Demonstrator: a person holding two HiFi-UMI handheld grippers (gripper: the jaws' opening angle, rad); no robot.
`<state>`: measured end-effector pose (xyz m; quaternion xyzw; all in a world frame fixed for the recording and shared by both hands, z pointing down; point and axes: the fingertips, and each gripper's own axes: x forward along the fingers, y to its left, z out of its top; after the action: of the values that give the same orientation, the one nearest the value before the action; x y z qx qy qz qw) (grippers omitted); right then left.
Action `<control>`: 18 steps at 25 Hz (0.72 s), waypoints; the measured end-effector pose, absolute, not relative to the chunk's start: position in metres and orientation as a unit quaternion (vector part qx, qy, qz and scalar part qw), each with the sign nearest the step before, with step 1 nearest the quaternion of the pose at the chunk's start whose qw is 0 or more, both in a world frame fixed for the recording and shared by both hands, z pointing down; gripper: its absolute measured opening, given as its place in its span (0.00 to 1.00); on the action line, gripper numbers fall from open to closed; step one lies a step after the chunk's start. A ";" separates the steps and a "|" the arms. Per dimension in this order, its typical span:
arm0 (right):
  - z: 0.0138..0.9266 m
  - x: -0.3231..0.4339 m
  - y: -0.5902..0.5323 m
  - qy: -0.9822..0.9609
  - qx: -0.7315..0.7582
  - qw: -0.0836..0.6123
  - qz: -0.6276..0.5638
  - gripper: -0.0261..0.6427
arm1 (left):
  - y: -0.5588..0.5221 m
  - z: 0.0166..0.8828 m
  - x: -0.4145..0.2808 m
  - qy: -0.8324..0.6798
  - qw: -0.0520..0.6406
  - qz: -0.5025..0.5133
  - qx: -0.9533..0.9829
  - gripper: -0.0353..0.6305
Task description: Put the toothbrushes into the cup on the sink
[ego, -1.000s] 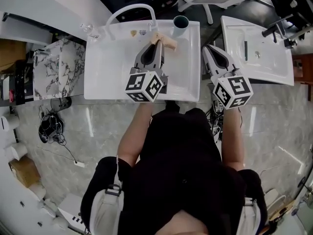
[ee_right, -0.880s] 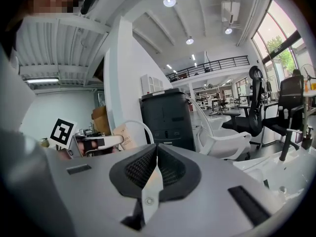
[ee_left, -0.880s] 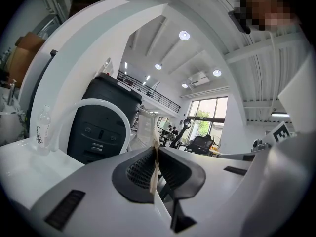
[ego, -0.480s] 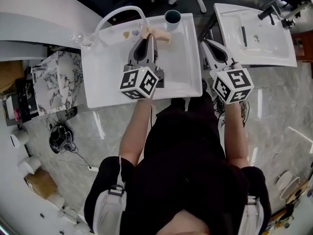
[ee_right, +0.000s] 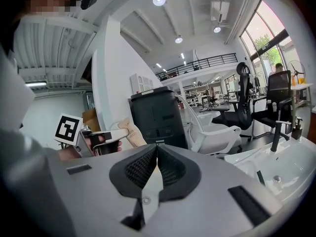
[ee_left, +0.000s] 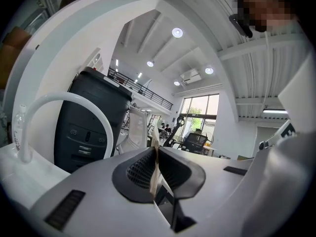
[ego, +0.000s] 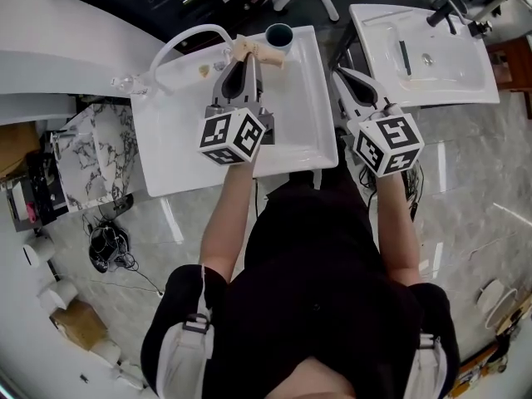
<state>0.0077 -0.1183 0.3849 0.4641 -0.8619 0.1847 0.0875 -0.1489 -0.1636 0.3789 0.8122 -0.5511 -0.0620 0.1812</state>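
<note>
Left gripper (ego: pixel 247 61) clamped on the toothbrush (ego: pixel 264 54), held over the sink's (ego: pixel 303 98) back edge, just beside the cup (ego: pixel 278 35). Right gripper (ego: pixel 342 75) was clenched empty, off the sink's right edge.

Bright ceiling lights, sharp focus, strong fisheye edge distortion.

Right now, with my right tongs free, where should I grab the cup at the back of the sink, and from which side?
Probably pinch the cup by its rim wall, one jaw inside, coming from above on its right. It stands upright, mouth open, and the toothbrush in the left tongs crowds its left. The right tongs are shut, so open them first.
</note>
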 end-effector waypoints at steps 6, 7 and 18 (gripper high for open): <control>0.386 0.009 -0.126 -0.864 0.460 0.091 0.184 0.09 | -0.183 0.382 -0.144 -0.553 0.180 -0.055 0.812 0.10; 0.387 0.010 -0.128 -0.864 0.460 0.092 0.185 0.09 | -0.186 0.382 -0.144 -0.554 0.179 -0.052 0.812 0.10; 0.397 0.015 -0.152 -0.864 0.452 0.099 0.197 0.09 | -0.221 0.385 -0.141 -0.563 0.173 -0.045 0.807 0.09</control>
<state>0.0147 -0.1516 0.3971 0.4524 -0.8641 0.1971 0.0989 -0.1407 -0.2210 0.3847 0.8070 -0.5627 -0.0448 0.1734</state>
